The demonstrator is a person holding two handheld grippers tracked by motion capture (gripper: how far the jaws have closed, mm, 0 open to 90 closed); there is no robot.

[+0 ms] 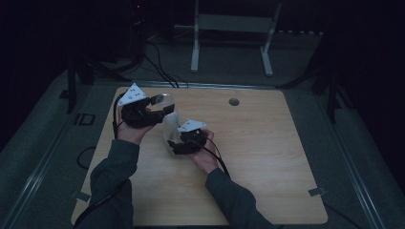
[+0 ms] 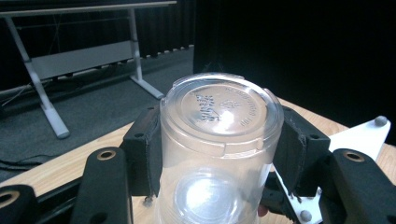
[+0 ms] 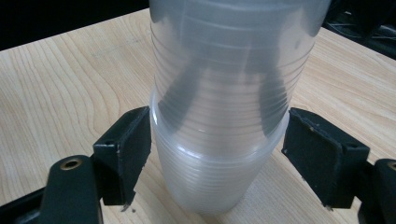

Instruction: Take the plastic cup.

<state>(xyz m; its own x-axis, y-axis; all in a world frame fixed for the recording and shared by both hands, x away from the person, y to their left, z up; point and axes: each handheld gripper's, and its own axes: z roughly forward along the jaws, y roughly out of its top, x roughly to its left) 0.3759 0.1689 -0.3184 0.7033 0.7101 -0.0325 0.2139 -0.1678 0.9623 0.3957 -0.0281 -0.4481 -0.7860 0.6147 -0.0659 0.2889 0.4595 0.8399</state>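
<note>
High view: stack of clear cups (image 1: pixel 170 125) upright near mid-desk (image 1: pixel 267 152), left tongs (image 1: pixel 157 102) clamped on top cup, right tongs (image 1: pixel 179 142) at lower cups; apparently steadying for separation. Dim; cup outlines faint. Left gripper view: pads pressed on inverted top cup (image 2: pixel 219 140), base outward; lower stack cropped. Right gripper view: jaws flanking stack (image 3: pixel 219 116), left pad touching, right pad slightly apart; grip uncertain, stack top cropped.
</note>
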